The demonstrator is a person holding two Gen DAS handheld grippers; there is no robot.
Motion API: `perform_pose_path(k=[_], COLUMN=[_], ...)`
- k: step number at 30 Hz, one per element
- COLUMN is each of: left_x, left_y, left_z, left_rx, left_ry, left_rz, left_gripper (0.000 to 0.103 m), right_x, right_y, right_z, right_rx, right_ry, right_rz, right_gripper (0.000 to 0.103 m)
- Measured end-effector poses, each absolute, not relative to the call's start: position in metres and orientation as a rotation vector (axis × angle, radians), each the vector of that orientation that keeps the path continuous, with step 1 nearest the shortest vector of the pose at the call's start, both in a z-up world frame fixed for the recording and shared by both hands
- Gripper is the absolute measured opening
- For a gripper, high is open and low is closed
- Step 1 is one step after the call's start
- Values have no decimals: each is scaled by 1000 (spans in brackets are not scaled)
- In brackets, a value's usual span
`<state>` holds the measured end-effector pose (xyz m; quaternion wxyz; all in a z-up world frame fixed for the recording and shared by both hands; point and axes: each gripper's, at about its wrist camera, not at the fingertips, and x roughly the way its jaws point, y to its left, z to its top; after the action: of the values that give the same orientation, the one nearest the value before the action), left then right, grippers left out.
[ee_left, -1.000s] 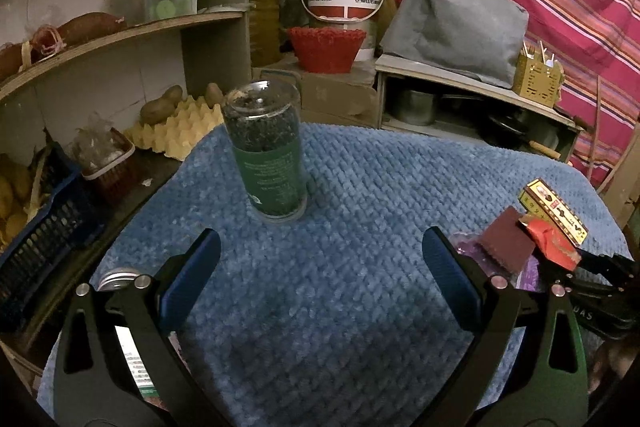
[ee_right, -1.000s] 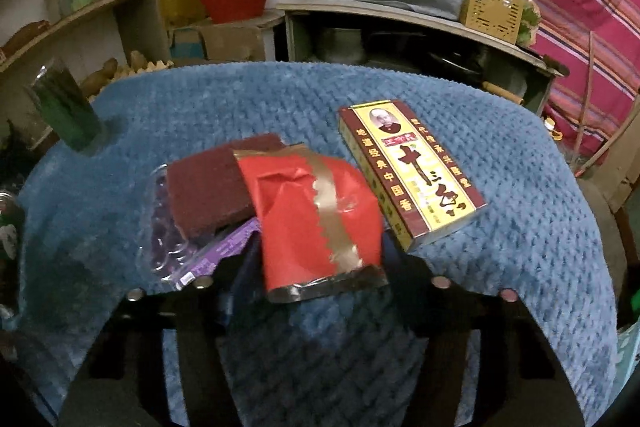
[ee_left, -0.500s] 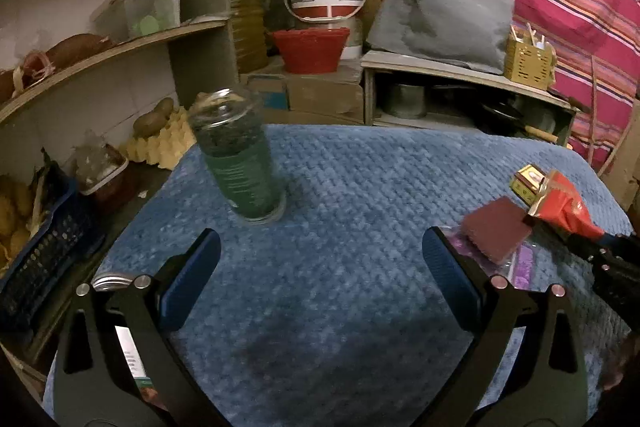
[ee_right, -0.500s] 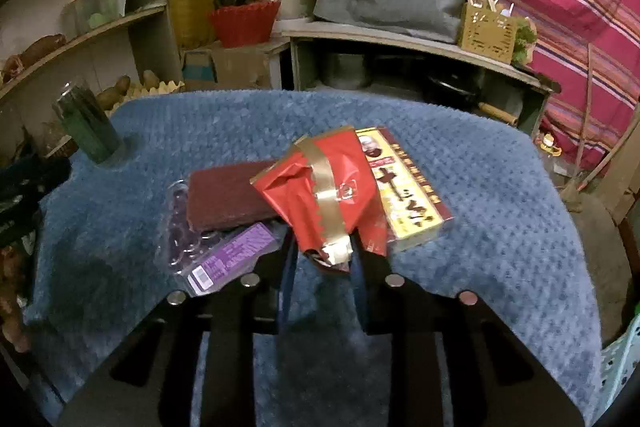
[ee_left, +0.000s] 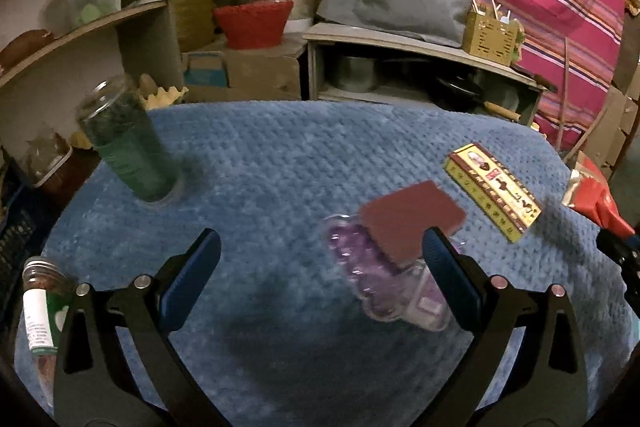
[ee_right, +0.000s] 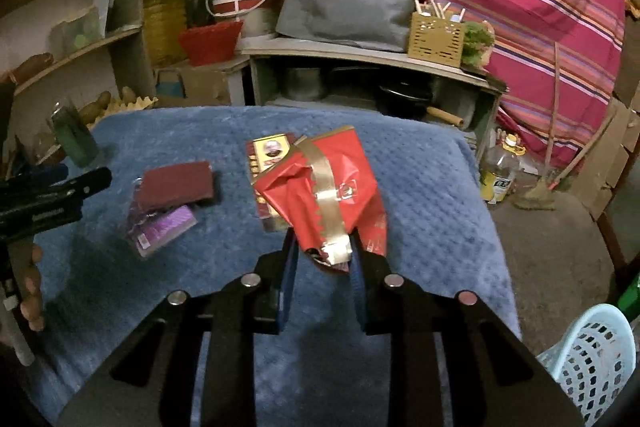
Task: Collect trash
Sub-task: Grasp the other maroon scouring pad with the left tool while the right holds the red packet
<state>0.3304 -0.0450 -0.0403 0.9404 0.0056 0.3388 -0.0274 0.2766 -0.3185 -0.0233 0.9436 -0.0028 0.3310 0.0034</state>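
Wrapper status: the crumpled red foil wrapper with gold band [ee_right: 324, 195], flat on the blue-quilted worktop [ee_right: 420, 195] a second ago, is now lifted clear, pinched in the right gripper [ee_right: 322, 259] jaws; pale blue perforated basket [ee_right: 592, 359] presumably receives it; left gripper [ee_left: 320, 259] jaws gape, empty.

The right hand-held gripper [ee_right: 322, 263] is clamped nearly closed, while the left hand-held gripper [ee_left: 320, 259] is spread wide.

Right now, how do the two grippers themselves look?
Both the left gripper and right gripper share one build: black angular linkage arms, round silver pivot bolts and blue pads on the fingers. No cables or sleeves show.
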Motion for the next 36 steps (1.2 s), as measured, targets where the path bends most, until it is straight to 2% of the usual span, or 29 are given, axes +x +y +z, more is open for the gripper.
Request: perform_pose_path(k=[36], left_x=[366], left_y=[-134], left_z=[-70], left_rx=[139], left_ry=[783], left_rz=[-90], left_gripper=[97], right_x=[272], right_y=[-360], right_z=[-37], right_rx=[116], right_ry=[690], right_rz=[-16], right_gripper=[25])
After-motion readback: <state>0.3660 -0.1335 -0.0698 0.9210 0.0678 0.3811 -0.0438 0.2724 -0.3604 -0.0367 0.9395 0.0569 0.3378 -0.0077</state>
